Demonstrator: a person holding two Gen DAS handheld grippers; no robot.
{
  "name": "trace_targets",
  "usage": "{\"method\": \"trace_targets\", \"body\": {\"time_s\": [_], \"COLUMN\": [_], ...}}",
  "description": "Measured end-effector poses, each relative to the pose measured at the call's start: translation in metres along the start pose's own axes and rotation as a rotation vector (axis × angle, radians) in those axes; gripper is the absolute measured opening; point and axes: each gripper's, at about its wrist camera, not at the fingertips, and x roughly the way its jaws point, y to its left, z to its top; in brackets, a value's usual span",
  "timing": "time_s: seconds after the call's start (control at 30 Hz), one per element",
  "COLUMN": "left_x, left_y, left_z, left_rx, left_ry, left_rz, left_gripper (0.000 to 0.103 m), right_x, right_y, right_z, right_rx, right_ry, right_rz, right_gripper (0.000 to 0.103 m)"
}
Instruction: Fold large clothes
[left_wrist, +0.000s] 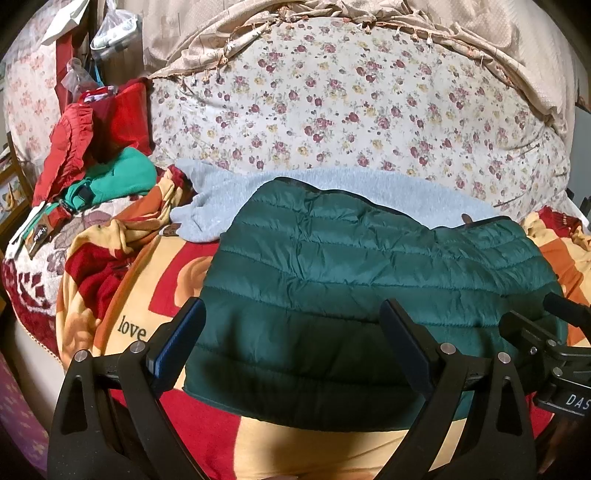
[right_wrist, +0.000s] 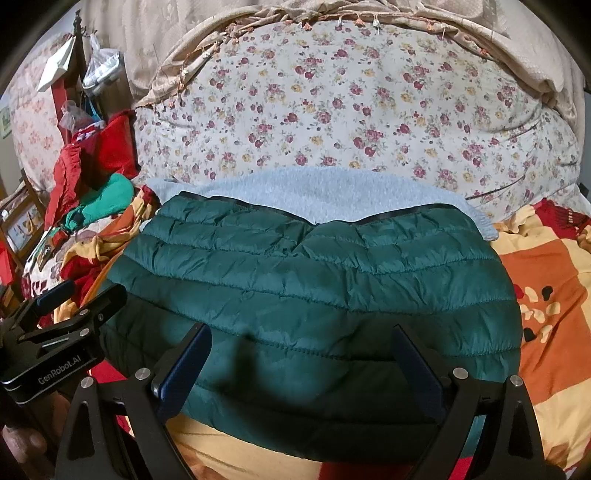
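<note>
Floral quilt (left_wrist: 351, 110) fills the far side of the bed, behind the green puffer jacket (left_wrist: 332, 266). Beige fringed cloth (left_wrist: 480, 33) drapes over the quilt's top edge. Patterned blanket (left_wrist: 155, 295) in red, orange and yellow lies under the jacket and shows on both sides of it; the word "love" is printed just left of the jacket's near corner.

Green puffer jacket lies flat in a folded stack, quilted side up, hem nearest the cameras. Light blue fleece garment (left_wrist: 221, 199) lies beneath the jacket's far edge, sticking out behind and to the left. Heap of red and teal clothes (left_wrist: 99, 155) sits well left of the jacket.

Left gripper (left_wrist: 291, 343): jaws spread wide, nothing between them, over the jacket's near left part. Right gripper (right_wrist: 301, 360): jaws likewise wide, holding nothing, over the jacket's near edge.
</note>
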Motion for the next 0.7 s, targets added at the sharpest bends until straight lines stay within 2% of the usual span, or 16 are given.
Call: {"method": "trace_targets", "body": {"time_s": [0.7], "left_x": [0.002], "left_y": [-0.009], "left_z": [0.000], "left_rx": [0.014], "left_ry": [0.003], "left_rz": [-0.005], "left_gripper": [0.095], "right_x": [0.003], "right_y": [-0.005], "right_z": [0.000], "right_rx": [0.012], "right_ry": [0.009], "right_rz": [-0.002], "right_gripper": [0.096]}}
